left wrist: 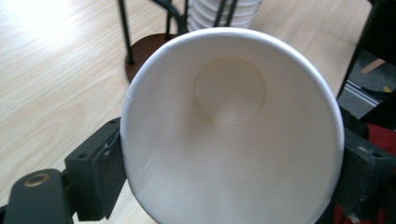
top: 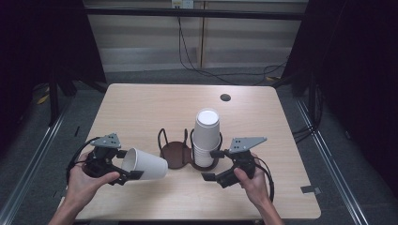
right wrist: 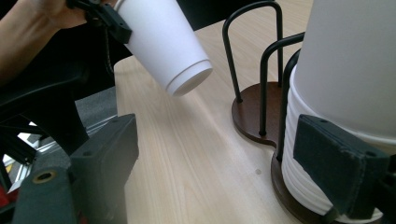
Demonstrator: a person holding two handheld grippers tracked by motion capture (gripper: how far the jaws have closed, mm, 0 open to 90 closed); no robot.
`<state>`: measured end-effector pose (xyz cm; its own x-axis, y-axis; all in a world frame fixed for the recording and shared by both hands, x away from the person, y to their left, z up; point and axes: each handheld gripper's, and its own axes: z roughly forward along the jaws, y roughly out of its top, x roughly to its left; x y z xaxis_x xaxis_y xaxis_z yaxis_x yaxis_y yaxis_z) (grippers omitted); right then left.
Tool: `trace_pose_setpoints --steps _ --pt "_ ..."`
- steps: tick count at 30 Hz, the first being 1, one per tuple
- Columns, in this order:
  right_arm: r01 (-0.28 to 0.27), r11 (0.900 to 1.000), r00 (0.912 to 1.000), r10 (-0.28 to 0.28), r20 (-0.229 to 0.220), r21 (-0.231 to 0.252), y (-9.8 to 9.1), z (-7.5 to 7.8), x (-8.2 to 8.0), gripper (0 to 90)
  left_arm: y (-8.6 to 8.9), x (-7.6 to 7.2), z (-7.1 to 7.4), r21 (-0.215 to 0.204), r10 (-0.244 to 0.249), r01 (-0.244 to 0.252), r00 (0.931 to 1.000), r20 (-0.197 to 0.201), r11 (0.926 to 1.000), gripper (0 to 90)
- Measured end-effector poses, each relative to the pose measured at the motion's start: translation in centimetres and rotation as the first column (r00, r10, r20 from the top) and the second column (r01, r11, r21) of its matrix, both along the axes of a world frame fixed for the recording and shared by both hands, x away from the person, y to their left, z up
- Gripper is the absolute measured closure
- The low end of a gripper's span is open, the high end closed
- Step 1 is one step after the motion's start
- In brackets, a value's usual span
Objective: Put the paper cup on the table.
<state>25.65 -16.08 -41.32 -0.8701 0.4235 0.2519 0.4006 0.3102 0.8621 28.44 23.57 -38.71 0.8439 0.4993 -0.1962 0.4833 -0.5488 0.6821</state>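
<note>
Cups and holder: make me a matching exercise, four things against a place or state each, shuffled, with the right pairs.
Things:
1. single paper cup
2. stack of cups
3. empty ring of the holder
4. right gripper

Places or states:
A. stands upside down in one side of the wire holder
B. jaws open, one beside the stack
C. lies on its side, clamped at the rim by the left gripper
D. dark round base with nothing in it

Pairs: 1-C, 2-A, 3-D, 4-B
</note>
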Motion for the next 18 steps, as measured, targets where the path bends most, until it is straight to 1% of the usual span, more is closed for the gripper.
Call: trace_pose_setpoints --steps 2,4,5,6,8,10,11,12,13,14,16,17,18 --pt "0.004 1.0000 1.0000 -0.004 0.000 -0.004 0.0 0.0 0.0 14.3 0.1 0.2 0.0 0.030 0.000 0.001 1.0000 -0.003 0.9996 12.7" --pt "0.001 1.0000 1.0000 -0.001 -0.001 -0.003 0.0 -0.1 0.0 14.3 0.2 0.3 0.1 0.044 -0.001 0.002 1.0000 -0.006 0.9990 12.6" --pt "0.002 1.0000 1.0000 -0.002 -0.002 -0.004 0.0 -0.1 0.0 14.3 0.3 0.4 0.2 0.054 0.001 -0.001 1.0000 -0.001 0.9986 12.5" --pt "0.002 1.0000 1.0000 -0.002 -0.001 -0.004 0.0 -0.1 0.0 14.3 0.4 0.5 0.3 0.060 0.010 -0.010 0.9999 0.001 0.9982 12.5" --pt "0.000 1.0000 1.0000 0.000 -0.004 -0.005 0.1 -0.1 0.0 14.3 0.8 0.9 0.5 0.073 0.023 -0.022 0.9997 -0.007 0.9971 12.4" --pt "-0.004 1.0000 1.0000 0.004 -0.006 -0.007 0.1 -0.1 0.0 14.3 1.2 1.4 0.6 0.073 0.040 -0.039 0.9991 -0.016 0.9966 12.4" --pt "-0.005 1.0000 1.0000 0.005 -0.007 -0.005 0.0 -0.1 0.0 14.3 1.4 1.6 0.6 0.084 0.043 -0.040 0.9988 -0.026 0.9957 12.4" --pt "-0.003 1.0000 1.0000 0.003 -0.006 -0.006 0.0 -0.1 0.0 14.3 1.6 1.9 0.7 0.099 0.046 -0.044 0.9987 -0.023 0.9941 12.4" --pt "-0.001 1.0000 1.0000 0.001 -0.005 -0.009 0.0 -0.1 0.0 14.3 1.7 2.0 0.7 0.113 0.060 -0.057 0.9979 -0.023 0.9920 12.4" --pt "-0.002 1.0000 1.0000 0.002 -0.005 -0.007 0.0 -0.1 0.0 14.3 1.9 2.2 0.8 0.139 0.052 -0.050 0.9985 -0.016 0.9890 12.4" --pt "-0.002 1.0000 1.0000 0.002 -0.006 -0.007 0.0 -0.1 0.1 14.3 2.0 2.5 1.0 0.161 0.070 -0.068 0.9975 -0.012 0.9847 12.4" --pt "-0.002 1.0000 1.0000 0.002 -0.007 -0.007 0.0 -0.2 0.1 14.3 2.1 2.7 1.2 0.176 0.071 -0.069 0.9975 -0.002 0.9819 12.4" --pt "-0.004 1.0000 1.0000 0.003 -0.007 -0.009 0.0 -0.2 0.1 14.3 2.2 2.8 1.2 0.180 0.081 -0.080 0.9967 0.001 0.9805 12.4"
